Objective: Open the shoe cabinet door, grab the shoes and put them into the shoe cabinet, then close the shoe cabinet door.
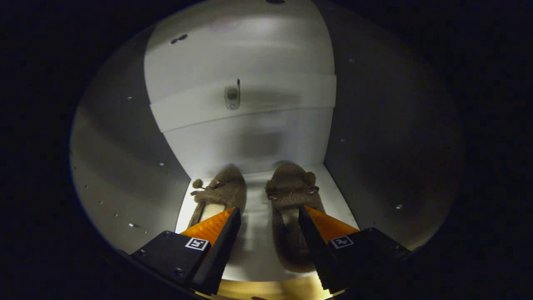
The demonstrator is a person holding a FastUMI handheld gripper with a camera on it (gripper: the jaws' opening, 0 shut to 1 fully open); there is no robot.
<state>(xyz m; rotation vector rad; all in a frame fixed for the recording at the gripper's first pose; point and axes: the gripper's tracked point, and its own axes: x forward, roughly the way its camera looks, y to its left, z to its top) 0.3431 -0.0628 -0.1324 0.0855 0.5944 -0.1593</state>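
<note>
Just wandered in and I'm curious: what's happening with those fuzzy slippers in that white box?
A person is working a hand-held gripper whose camera looks into a white shoe cabinet. Two brown fuzzy slippers sit side by side on the cabinet floor, toes toward the back wall. The jaws are open, holding nothing, with one slipper partly behind each finger. The shoes look already placed; closing the door appears to be what remains.

Looking into a home shoe cabinet (125,166): smooth white walls with little screw holes, a white shelf (258,216), and two fuzzy brown slippers (220,191) sitting side by side, toes pointing toward the back.
</note>
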